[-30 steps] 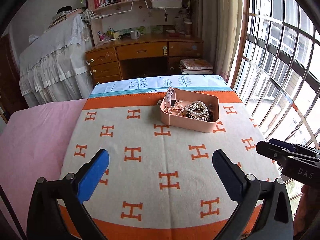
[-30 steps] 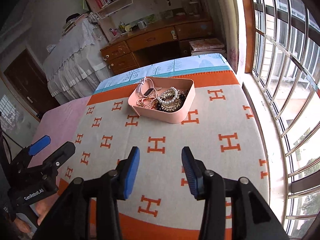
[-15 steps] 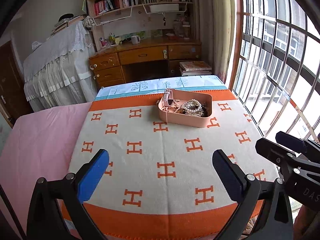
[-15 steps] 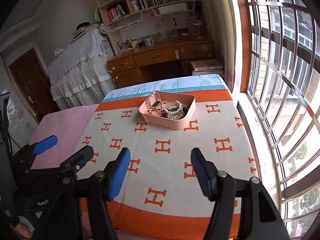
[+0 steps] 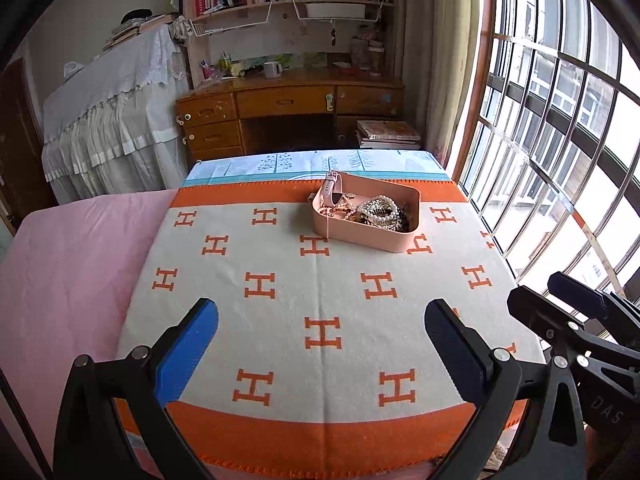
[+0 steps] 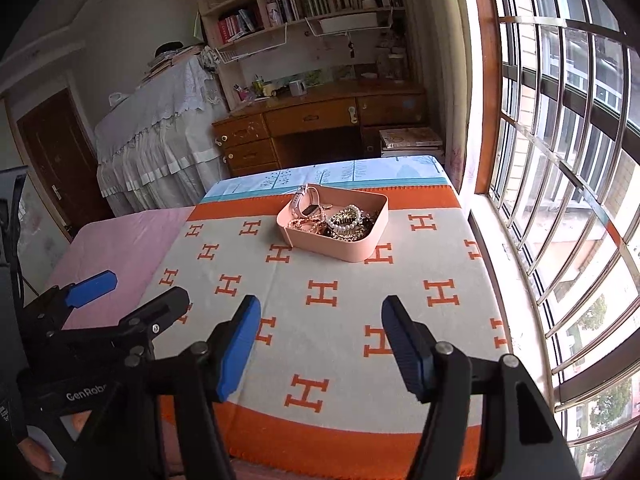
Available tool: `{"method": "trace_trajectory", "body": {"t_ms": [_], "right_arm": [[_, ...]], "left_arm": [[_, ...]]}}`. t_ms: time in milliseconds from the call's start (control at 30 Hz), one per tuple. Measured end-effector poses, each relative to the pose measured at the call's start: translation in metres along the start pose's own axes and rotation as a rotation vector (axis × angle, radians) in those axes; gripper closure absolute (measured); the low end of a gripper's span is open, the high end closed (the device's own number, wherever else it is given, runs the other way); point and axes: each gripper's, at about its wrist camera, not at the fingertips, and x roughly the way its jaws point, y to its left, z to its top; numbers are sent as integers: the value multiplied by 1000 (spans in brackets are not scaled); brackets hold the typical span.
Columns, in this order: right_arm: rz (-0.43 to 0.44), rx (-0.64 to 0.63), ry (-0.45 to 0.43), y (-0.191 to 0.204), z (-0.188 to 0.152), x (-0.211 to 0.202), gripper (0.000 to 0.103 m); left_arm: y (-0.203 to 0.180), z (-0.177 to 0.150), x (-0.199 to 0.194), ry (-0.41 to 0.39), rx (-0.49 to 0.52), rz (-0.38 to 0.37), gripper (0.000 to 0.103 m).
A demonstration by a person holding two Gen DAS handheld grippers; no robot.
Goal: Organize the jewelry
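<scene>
We see the cream blanket with orange H motifs (image 5: pixel 320 280) spread flat over the bed. The shallow pink plastic tray (image 6: pixel 352 250) sits near its far edge, well apart from both tools. Inside, the pink-strapped watch (image 6: pixel 306 202), the white pearl bracelet (image 6: pixel 346 220) and the fine chains (image 6: pixel 304 226) lie heaped together. Left gripper (image 5: pixel 320 352) is spread wide and empty; right gripper (image 6: pixel 320 340) is also parted, holding nothing. Our worry: a pinch into that tangle could lift several pieces at once, or drag the light tray across the soft cloth.
</scene>
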Motion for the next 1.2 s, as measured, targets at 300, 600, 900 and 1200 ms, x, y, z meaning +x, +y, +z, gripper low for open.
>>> {"method": "trace_trajectory", "body": {"t_ms": [300, 600, 900, 1200], "right_arm": [[-23, -7, -20, -1, 0, -3, 39], [-21, 2, -13, -3, -1, -2, 39], [-22, 3, -8, -5, -1, -1, 39], [-23, 3, -9, -4, -2, -1, 39]], "left_arm": [[-2, -1, -2, -9, -5, 2, 1], [-2, -2, -2, -8, -5, 1, 1], [-2, -6, -3, -2, -11, 4, 1], [0, -6, -2, -2, -12, 3, 1]]}}
